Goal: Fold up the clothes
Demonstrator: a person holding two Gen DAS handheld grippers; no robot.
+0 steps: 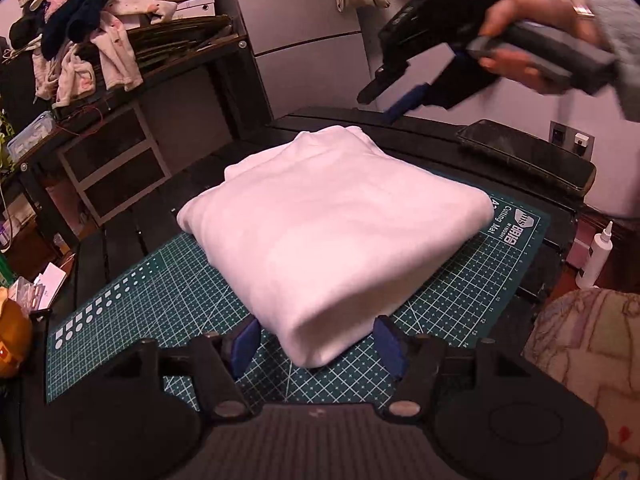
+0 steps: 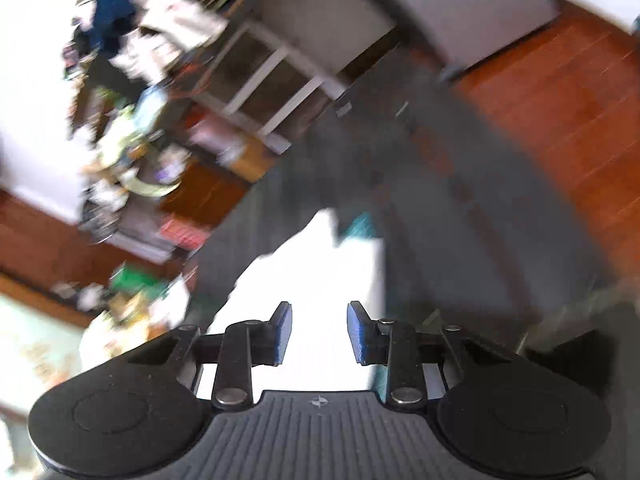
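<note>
A white garment (image 1: 332, 232), folded into a thick rectangle, lies on a green cutting mat (image 1: 160, 292) on the black table. My left gripper (image 1: 318, 344) is open at the garment's near corner, with one blue pad on each side of the fold and not pinching it. A hand holds my right gripper (image 1: 390, 98) in the air above the garment's far end. In the blurred right wrist view this right gripper (image 2: 320, 332) is open and empty, with the white garment (image 2: 320, 272) below it.
A dark phone-like slab (image 1: 524, 156) lies at the table's back right. A white glue bottle (image 1: 596, 256) stands off the right edge, with a patterned quilt (image 1: 588, 340) nearby. Loose clothes (image 1: 80, 40) are piled on a shelf at the left.
</note>
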